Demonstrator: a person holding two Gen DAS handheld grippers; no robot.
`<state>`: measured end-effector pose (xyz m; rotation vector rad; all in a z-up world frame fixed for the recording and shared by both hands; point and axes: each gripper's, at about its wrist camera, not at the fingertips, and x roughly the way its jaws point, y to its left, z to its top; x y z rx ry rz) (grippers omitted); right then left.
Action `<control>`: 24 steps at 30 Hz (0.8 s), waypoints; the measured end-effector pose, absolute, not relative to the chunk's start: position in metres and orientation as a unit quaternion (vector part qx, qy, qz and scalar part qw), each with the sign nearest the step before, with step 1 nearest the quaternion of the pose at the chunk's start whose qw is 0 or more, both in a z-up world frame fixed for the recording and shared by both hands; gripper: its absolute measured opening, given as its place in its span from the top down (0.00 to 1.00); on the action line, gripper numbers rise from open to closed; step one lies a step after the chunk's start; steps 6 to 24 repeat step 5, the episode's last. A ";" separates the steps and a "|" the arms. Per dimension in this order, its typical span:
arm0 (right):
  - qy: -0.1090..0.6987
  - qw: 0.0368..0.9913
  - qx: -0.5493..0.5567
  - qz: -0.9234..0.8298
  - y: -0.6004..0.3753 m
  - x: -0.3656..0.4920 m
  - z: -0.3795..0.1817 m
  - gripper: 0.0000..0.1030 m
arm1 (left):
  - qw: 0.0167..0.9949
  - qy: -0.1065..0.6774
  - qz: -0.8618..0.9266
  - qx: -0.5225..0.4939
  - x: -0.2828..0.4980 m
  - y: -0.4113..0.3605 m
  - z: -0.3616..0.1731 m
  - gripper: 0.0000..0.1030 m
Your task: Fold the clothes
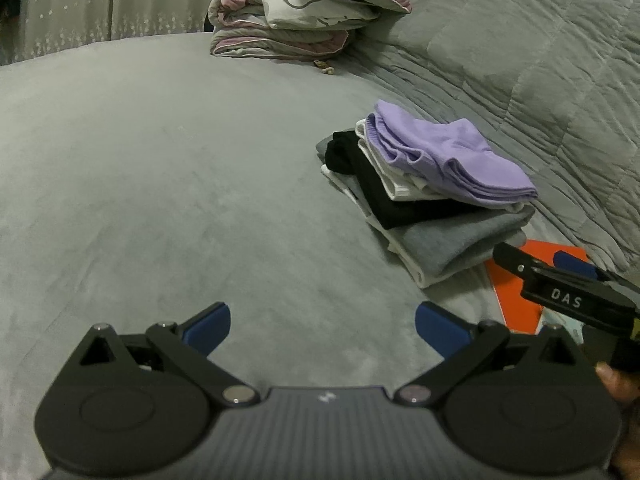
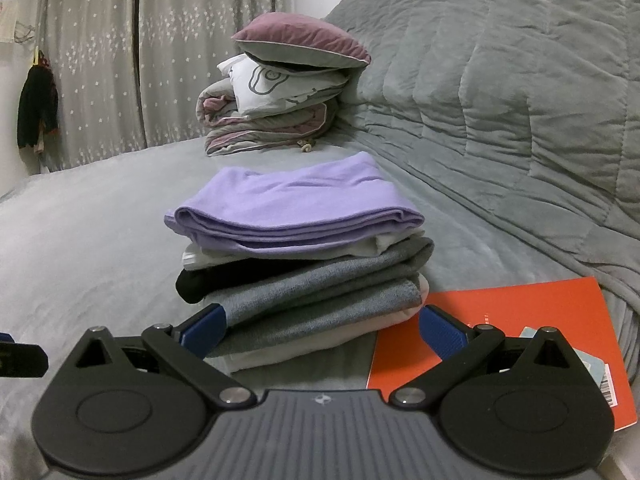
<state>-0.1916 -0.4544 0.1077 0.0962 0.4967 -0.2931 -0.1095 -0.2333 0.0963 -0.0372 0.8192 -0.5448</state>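
A folded clothes stack (image 2: 304, 252) on the bed (image 1: 160, 180) lies straight ahead of the wide, empty right gripper (image 2: 322, 330), nearer than the equally wide, empty left gripper (image 1: 322, 330).

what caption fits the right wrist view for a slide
Open right gripper facing a folded clothes stack topped by a lilac garment, orange book beside it.

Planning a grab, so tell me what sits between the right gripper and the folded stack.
Nothing visible. The right gripper is open directly facing the folded stack; the orange book lies beside it to the right.
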 end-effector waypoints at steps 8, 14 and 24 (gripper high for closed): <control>0.246 0.958 0.042 -0.144 -0.453 -0.191 0.107 0.00 | 0.881 0.387 -0.271 -0.022 -0.111 -0.233 0.100 0.00; 0.246 0.958 0.042 -0.144 -0.453 -0.191 0.107 0.00 | 0.881 0.387 -0.271 -0.022 -0.111 -0.233 0.100 0.00; 0.246 0.958 0.042 -0.144 -0.453 -0.191 0.107 0.00 | 0.881 0.387 -0.271 -0.022 -0.111 -0.233 0.100 0.00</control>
